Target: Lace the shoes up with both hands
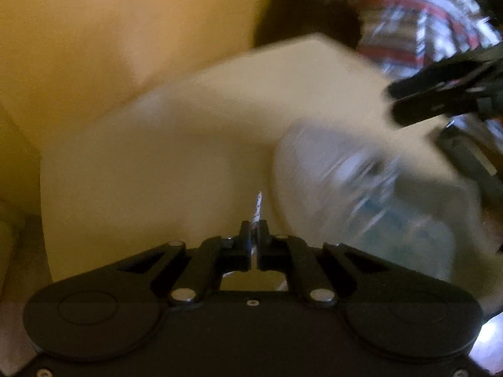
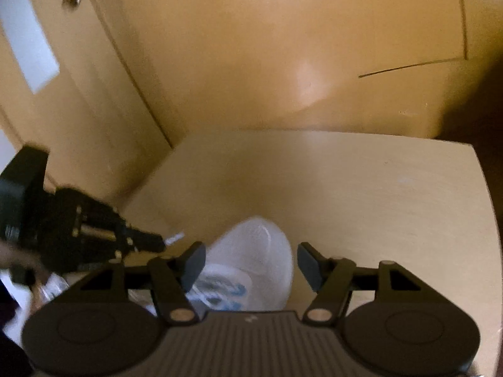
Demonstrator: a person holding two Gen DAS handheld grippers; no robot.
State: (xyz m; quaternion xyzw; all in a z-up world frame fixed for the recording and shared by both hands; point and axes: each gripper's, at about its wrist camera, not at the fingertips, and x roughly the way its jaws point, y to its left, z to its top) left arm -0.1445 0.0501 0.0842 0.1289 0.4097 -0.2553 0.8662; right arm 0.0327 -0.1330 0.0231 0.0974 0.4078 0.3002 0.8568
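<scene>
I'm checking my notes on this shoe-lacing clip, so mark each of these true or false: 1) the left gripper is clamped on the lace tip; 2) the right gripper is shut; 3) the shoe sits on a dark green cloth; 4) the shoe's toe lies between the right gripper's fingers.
1) True: the left gripper is shut on the speckled white lace tip.
2) False: the right gripper stands open, holding nothing.
3) False: the white and blue shoe rests on a pale wooden table.
4) True in the right wrist view: the toe shows between the open fingers, without contact.
</scene>
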